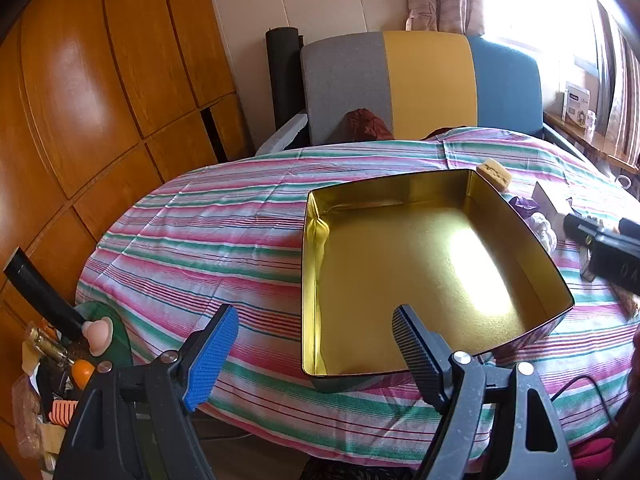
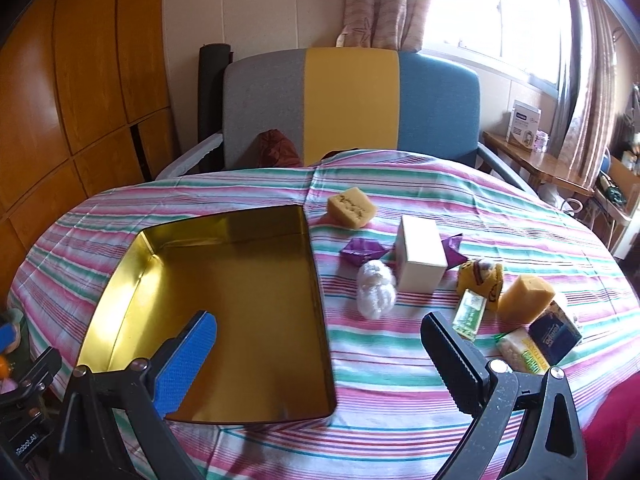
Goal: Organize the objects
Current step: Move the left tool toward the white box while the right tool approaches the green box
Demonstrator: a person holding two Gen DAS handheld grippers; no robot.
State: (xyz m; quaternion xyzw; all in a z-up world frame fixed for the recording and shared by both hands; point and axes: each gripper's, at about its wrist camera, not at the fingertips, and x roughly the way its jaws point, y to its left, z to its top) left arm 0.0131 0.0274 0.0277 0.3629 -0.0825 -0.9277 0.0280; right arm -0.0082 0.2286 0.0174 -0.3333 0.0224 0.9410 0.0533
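Loose items sit on the desk (image 2: 400, 396) right of the empty gold tin (image 2: 224, 304), nothing in it yet. White knit ball (image 2: 376, 288) lies just beside the tin: probably soft, light, compressible, so squeeze across its middle. White box (image 2: 420, 256) looks stiff, so grip its flat sides. Sponges (image 2: 352, 207) will likely deform. Right gripper (image 2: 320, 354) and left gripper (image 1: 316, 344) hover with fingers spread wide, holding nothing.

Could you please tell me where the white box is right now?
In the right wrist view, the white box stands right of the gold tin, between two purple wrappers.
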